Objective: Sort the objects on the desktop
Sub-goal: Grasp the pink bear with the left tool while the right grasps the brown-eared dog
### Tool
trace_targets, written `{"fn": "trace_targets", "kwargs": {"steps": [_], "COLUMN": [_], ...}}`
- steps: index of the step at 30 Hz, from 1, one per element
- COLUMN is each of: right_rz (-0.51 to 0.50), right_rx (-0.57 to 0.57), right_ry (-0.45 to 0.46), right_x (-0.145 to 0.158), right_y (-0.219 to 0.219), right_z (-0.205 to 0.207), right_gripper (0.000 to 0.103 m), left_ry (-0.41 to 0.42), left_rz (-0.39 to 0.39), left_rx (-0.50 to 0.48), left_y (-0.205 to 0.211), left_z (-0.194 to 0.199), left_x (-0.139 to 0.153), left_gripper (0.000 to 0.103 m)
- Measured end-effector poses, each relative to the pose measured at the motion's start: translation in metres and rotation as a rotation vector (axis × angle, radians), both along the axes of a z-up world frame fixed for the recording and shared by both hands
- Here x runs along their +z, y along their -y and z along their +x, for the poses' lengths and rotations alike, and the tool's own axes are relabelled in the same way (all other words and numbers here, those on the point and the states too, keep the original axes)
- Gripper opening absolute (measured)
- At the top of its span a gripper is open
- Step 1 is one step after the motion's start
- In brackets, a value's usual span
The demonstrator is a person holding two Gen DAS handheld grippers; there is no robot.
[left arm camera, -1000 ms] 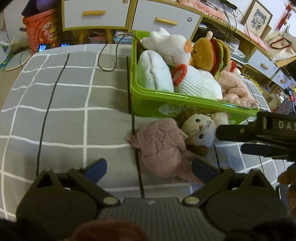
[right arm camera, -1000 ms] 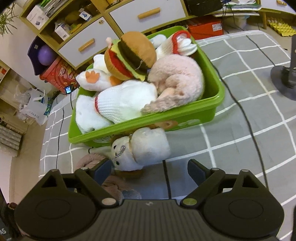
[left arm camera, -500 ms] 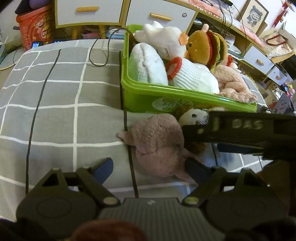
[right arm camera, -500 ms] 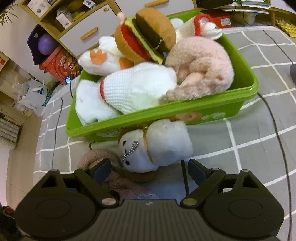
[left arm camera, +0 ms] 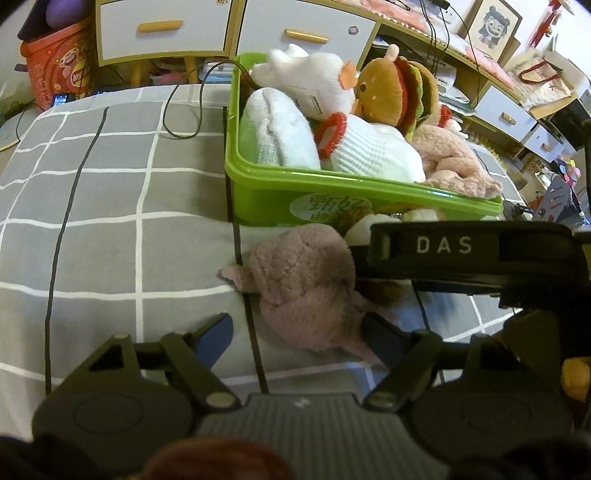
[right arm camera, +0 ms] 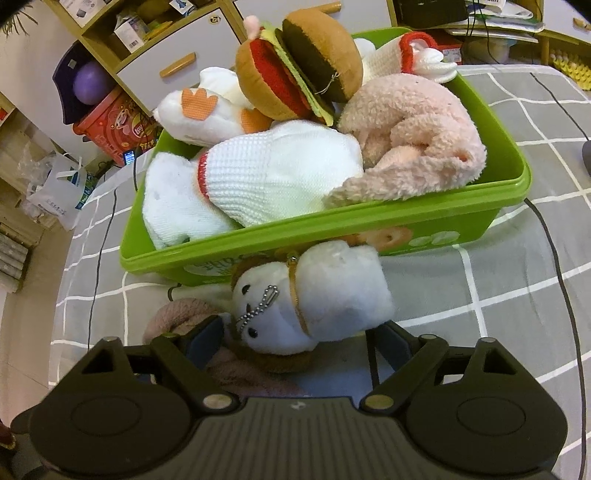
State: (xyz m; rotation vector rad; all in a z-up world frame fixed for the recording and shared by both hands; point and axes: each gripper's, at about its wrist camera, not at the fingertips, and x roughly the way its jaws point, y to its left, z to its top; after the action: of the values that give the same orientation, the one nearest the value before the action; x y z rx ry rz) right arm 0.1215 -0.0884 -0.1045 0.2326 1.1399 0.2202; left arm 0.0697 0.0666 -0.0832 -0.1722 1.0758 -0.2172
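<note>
A green bin [left arm camera: 258,184] [right arm camera: 406,218] on the grey checked cloth holds several plush toys, among them a burger plush [right arm camera: 299,74] and a pink plush [right arm camera: 417,129]. In front of it lie a mauve plush [left arm camera: 299,284] and a white bear plush with a bead chain [right arm camera: 314,302]. My left gripper [left arm camera: 299,332] is open with the mauve plush between its fingers. My right gripper [right arm camera: 295,339] is open around the white bear's head. The right gripper's body crosses the left wrist view [left arm camera: 461,254] and hides most of the bear there.
A black cable [left arm camera: 184,110] loops over the cloth left of the bin. Drawers [left arm camera: 162,29] and a red snack tub [left arm camera: 59,66] stand behind the cloth. Another cable [right arm camera: 554,240] runs right of the bin.
Both grippers have moved forward toward the toys in front of the bin. The right gripper now straddles the white bear and covers more of the left wrist view. Both stay open.
</note>
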Motion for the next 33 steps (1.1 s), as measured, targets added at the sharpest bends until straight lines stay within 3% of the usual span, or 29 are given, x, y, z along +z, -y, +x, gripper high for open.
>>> {"fn": "trace_targets", "kwargs": {"steps": [4,7,14,20,33], "right_rz": [0.055,0.072,0.069,0.088,0.074], "right_rx": [0.027,0.025,0.015,-0.014,-0.035], "right_ry": [-0.034,-0.049,-0.041,-0.05,-0.023], "right_x": [0.003,0.005,0.014,0.021,0.041], "right_y": [0.003,0.003,0.017,0.038,0.063], "right_z": [0.002,0.001,-0.003,-0.002,-0.014], "right_gripper": [0.053,0.044,0.043,0.042,0.039], "left_ry": [0.0,0.001,0.003,0.008,0.026], "left_rz": [-0.004,-0.012,-0.057,-0.06,-0.057], "left_rx": [0.003,0.009,0.02,0.033,0.077], "left_y": [0.0,0.0,0.0,0.002,-0.002], "left_z": [0.0,0.0,0.001,0.003,-0.004], "left_x": [0.0,0.001,0.002,0.005,0.023], "left_gripper": [0.079,0.078,0.058,0.048,0.046]}}
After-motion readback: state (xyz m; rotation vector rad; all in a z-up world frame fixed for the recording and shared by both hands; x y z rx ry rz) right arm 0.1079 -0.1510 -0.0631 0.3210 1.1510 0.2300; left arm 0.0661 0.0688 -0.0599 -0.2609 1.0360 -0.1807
